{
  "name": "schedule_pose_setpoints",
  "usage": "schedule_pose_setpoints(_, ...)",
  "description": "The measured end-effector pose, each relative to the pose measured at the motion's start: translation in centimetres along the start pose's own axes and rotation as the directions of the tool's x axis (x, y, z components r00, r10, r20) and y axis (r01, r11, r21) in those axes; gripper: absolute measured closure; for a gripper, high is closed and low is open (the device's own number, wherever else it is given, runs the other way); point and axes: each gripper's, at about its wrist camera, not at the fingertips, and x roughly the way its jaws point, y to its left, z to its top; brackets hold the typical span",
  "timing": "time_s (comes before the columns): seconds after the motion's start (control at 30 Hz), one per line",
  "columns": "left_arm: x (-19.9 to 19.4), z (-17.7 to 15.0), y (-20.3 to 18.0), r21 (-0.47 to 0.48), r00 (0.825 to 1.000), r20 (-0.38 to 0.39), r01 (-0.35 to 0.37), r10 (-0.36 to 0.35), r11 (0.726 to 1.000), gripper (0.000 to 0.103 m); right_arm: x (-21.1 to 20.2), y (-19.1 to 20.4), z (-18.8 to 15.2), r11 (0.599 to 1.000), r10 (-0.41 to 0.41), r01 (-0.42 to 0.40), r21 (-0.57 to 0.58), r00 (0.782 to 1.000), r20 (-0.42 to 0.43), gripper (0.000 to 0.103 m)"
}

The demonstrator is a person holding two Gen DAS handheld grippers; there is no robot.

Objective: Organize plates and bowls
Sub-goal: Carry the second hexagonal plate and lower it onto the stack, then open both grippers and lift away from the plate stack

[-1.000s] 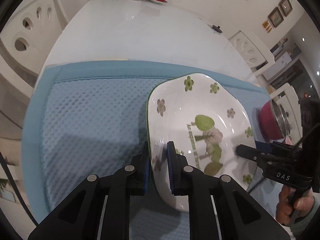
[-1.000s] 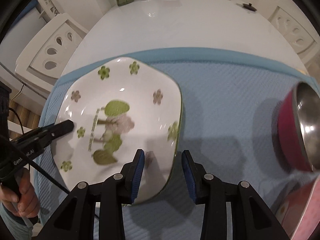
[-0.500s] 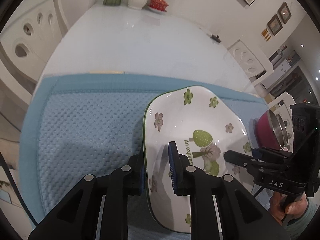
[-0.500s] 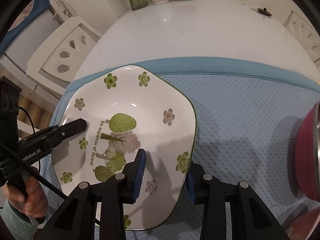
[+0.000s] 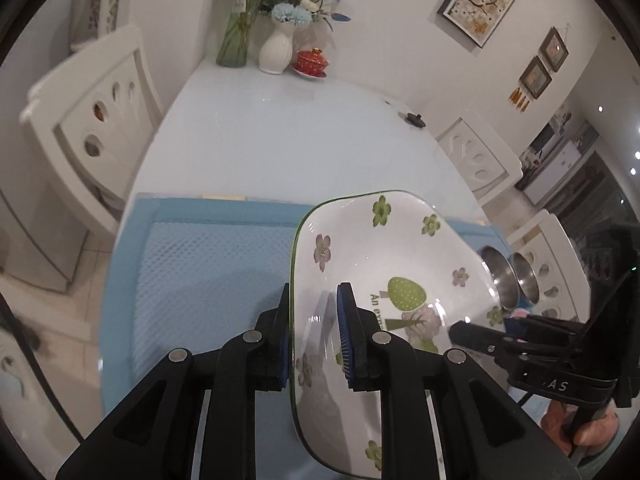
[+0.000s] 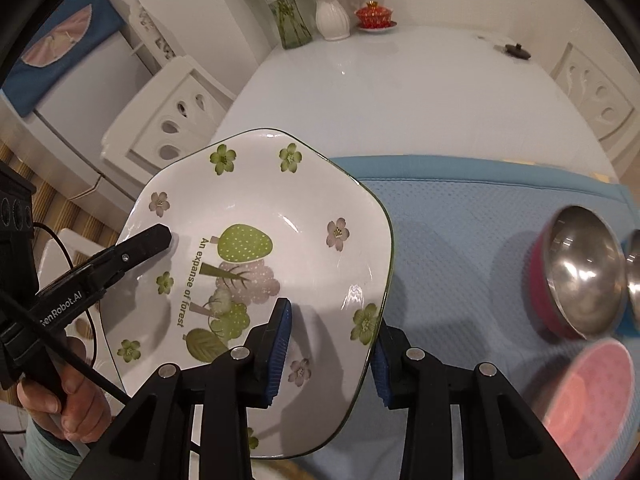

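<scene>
- The plate (image 6: 256,264) hangs in the air over the blue mat (image 6: 472,240), clear of the counter (image 6: 392,92), pinched at two opposite rims only; a slip at either edge could tilt it and drop it
- Uneven pulling by the two hands might twist the glazed rim out of a grip (it looks slick)
- Left gripper (image 5: 314,332): fingers narrow, clamped on the left rim, angled downward
- Right gripper (image 6: 330,350): fingers clamped across the right rim, pointing steeply down
- Steel bowls (image 6: 584,276) sit on the mat's right side; swinging the plate that way risks a knock
</scene>
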Motion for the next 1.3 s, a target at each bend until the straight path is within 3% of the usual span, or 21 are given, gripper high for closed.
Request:
schedule_pose_setpoints(0.23,-5.2,-3.6,-2.0,-0.027,1.0,0.003,0.002,-0.002,1.0,0.088,-5.6,2.0,-4.3,0.999,-0.026,0.026,0.03,1.0,-0.014,0.068)
schedule_pose_setpoints(0.4,-8.0,-8.5,-3.1,-0.025,0.999,-0.006,-0.047,0.046,0.999,0.088,-7.2,2.7,-9.1,1.0,-0.002,0.003,0.016,0.999,-0.049,0.068)
schedule_pose_setpoints(0.7,-10.2,-19.5,-1.9,-0.126,0.992,-0.097,-0.094,0.082,0.988,0.088,-6.4,3.5,-19.2,0.997,0.032,-0.044,-0.057,0.981,-0.19,0.068)
schedule_pose_setpoints(0.9,-9.8,-24.0,-1.2,-0.174,0.984,-0.126,-0.148,0.127,0.973,0.088,-4.1,3.6,-23.1,0.994,0.039,-0.064,-0.084,0.962,-0.271,0.068)
schedule_pose_setpoints(1.1,-8.9,-24.6,-1.3,-0.161,0.983,-0.122,-0.157,0.138,0.974,0.088,-3.0,3.7,-23.4,0.992,0.002,-0.038,-0.123,0.961,-0.276,0.068)
schedule_pose_setpoints(1.3,-7.3,-23.6,-1.7,-0.088,0.974,-0.157,-0.177,0.162,0.98,0.087,-2.3,3.2,-22.8,0.997,-0.005,-0.017,-0.078,0.963,-0.27,0.068)
